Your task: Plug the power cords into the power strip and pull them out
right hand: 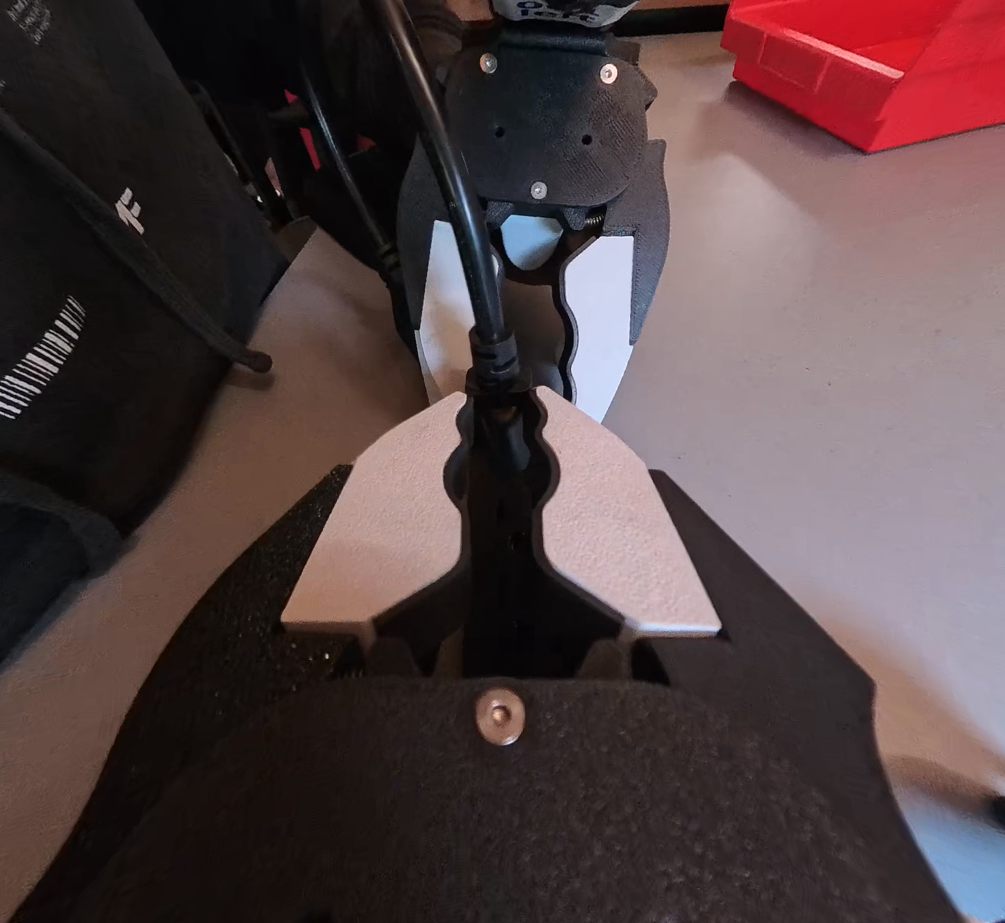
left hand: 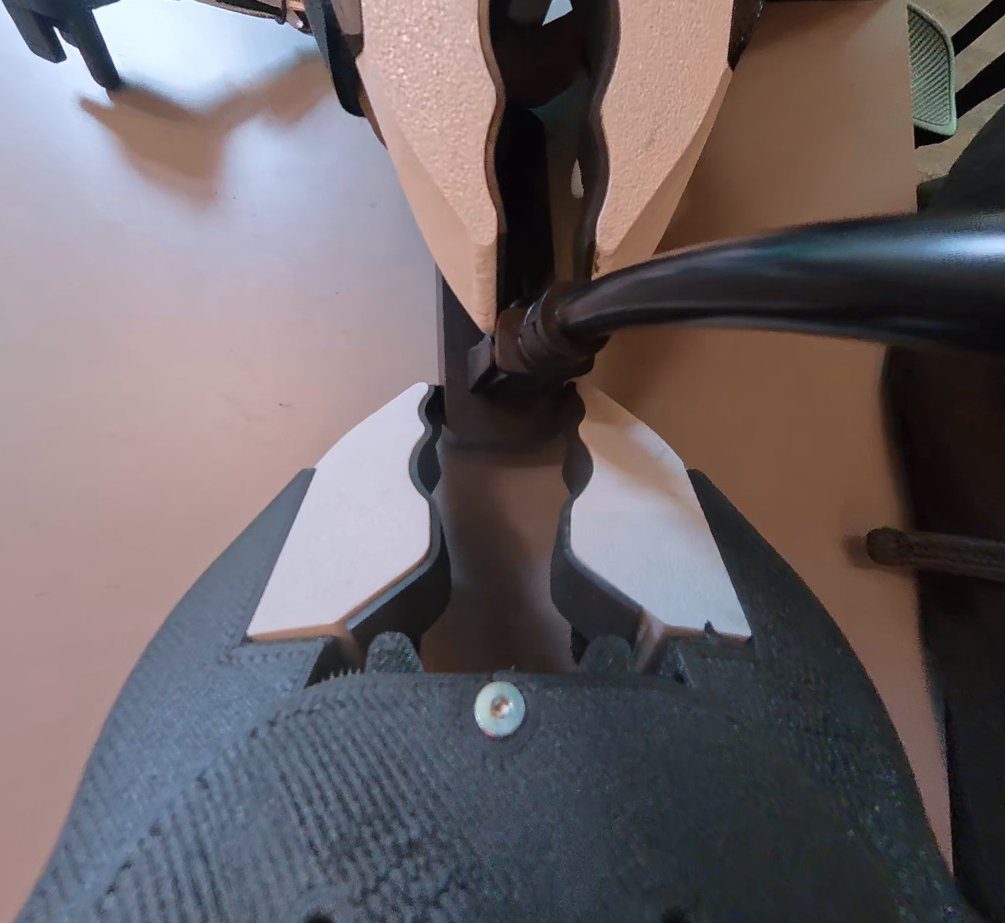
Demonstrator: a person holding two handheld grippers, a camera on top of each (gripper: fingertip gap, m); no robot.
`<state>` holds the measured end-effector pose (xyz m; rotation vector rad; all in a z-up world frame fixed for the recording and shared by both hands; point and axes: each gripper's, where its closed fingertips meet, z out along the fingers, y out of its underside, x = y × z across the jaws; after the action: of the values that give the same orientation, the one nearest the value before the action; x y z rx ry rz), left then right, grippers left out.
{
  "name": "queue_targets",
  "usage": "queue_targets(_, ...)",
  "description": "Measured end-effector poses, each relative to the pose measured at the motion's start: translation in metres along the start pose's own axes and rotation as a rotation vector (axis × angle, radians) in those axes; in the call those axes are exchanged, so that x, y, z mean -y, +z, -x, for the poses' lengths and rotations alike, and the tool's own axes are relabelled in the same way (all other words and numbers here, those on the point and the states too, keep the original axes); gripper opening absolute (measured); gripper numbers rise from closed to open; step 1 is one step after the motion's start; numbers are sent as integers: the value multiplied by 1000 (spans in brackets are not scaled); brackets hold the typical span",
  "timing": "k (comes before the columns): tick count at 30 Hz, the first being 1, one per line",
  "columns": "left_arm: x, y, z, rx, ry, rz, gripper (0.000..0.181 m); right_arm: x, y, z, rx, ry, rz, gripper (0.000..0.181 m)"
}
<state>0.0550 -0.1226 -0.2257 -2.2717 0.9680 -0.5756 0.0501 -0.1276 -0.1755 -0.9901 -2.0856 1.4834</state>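
Power strip, a long black plastic bar [right hand: 497, 543], lies on the pale table [right hand: 788, 353], clamped lengthwise in the right gripper [right hand: 500, 399]; left gripper [left hand: 503, 397] faces it, jaws pinching the strip's end by the thick black cord [left hand: 761, 277]

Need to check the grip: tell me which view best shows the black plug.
Right wrist view: the black plug sits centred between the right gripper fingers, cord rising clear. Left wrist view shows only its strain relief, mostly hidden by fingers.

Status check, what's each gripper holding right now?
Right gripper shut on the black plug, cord arcing away. Left gripper facing it, closed on the plug's other end. Nothing in the way.
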Motion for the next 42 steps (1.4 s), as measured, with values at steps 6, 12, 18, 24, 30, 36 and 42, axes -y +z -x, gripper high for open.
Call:
queue_targets(6,-2,-11,-3,58,55,35,44,-4,5,-1,-60,-101,75,17)
queue_targets(12,7,-16,-1,80,96,41,37,-3,7,-2,-68,-104,79,17)
queue_targets(18,6,-16,-1,65,129,70,28,-2,10,-3,-42,-70,86,17)
queue_targets(24,5,-17,0,61,120,46,28,0,12,-4,-25,-96,105,18)
queue_targets(30,5,-16,-2,48,116,-15,27,1,13,-3,-36,-125,100,17)
queue_targets(36,5,-16,-2,51,96,-64,29,3,12,-4,-24,-29,80,15)
queue_targets(42,4,-16,-6,43,114,-64,29,4,14,1,-38,-44,79,15)
